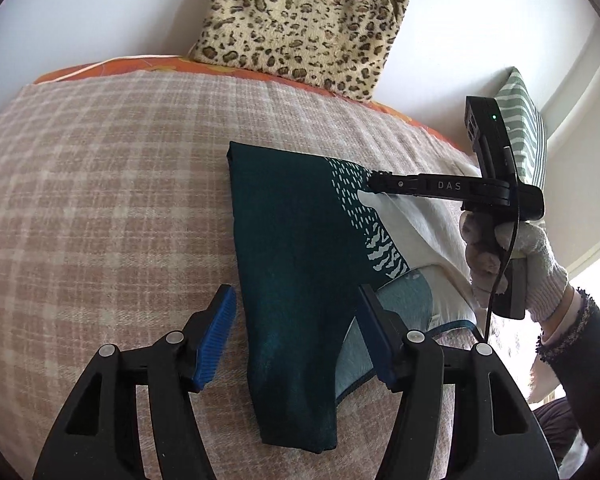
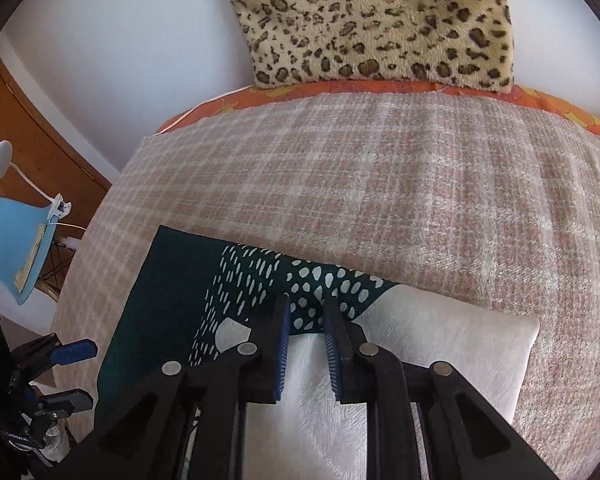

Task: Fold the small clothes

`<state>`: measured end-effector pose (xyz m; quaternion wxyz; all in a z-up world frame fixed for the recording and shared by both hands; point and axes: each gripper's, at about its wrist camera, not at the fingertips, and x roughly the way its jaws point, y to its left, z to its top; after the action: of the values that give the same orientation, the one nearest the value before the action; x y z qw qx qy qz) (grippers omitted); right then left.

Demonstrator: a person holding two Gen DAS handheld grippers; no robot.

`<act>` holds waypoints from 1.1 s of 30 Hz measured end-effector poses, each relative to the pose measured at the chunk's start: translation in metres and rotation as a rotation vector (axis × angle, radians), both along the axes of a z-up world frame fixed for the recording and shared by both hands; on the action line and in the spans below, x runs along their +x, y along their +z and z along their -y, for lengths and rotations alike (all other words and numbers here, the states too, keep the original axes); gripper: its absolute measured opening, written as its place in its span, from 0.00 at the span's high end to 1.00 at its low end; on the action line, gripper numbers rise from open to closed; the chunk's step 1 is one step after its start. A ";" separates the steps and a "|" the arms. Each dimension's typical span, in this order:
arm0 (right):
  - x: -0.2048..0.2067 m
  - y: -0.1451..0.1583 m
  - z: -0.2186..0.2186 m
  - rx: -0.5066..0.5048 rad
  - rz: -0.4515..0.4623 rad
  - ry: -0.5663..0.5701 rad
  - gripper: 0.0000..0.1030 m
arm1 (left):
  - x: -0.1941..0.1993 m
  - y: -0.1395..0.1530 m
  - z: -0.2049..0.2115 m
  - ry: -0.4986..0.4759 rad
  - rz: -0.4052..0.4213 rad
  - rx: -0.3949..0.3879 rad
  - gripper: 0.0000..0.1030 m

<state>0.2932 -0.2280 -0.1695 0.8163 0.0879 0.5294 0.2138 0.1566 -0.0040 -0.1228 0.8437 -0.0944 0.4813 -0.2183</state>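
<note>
A dark teal garment (image 1: 296, 248) with white dots and a white panel lies folded on the checked blanket (image 1: 112, 184). My left gripper (image 1: 296, 312) is open, its blue pads either side of the garment's near end, just above it. My right gripper (image 2: 306, 312) has its jaws a small gap apart over the dotted part of the garment (image 2: 260, 276), where it meets the white panel (image 2: 440, 344). In the left wrist view the right gripper (image 1: 374, 180) reaches in from the right onto the garment's far edge.
A leopard-print cushion (image 1: 304, 24) leans on the white wall at the back. A striped green cushion (image 1: 524, 120) stands at the right. An orange sheet (image 2: 380, 90) edges the blanket. A blue lamp (image 2: 16, 236) and wooden furniture (image 2: 32, 148) are off the bed's left side.
</note>
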 end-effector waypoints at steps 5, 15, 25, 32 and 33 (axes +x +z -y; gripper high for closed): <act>-0.006 0.004 0.011 -0.013 0.001 -0.021 0.85 | 0.005 -0.005 -0.003 0.037 -0.017 0.015 0.41; -0.036 0.026 -0.012 -0.030 0.069 0.065 0.81 | -0.005 0.025 0.014 0.021 0.105 0.102 0.41; -0.047 0.013 -0.022 -0.072 0.047 0.092 0.81 | -0.008 0.028 0.010 0.029 0.113 0.108 0.41; -0.048 0.011 -0.024 -0.085 0.030 0.094 0.81 | -0.005 0.021 0.004 0.044 0.088 0.107 0.41; -0.048 0.011 -0.024 -0.089 0.029 0.095 0.81 | -0.003 0.020 0.002 0.051 0.078 0.097 0.41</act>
<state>0.2447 -0.2037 -0.1584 0.8159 0.0232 0.5299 0.2301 0.1533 -0.0060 -0.1025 0.8707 -0.0572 0.4555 -0.1766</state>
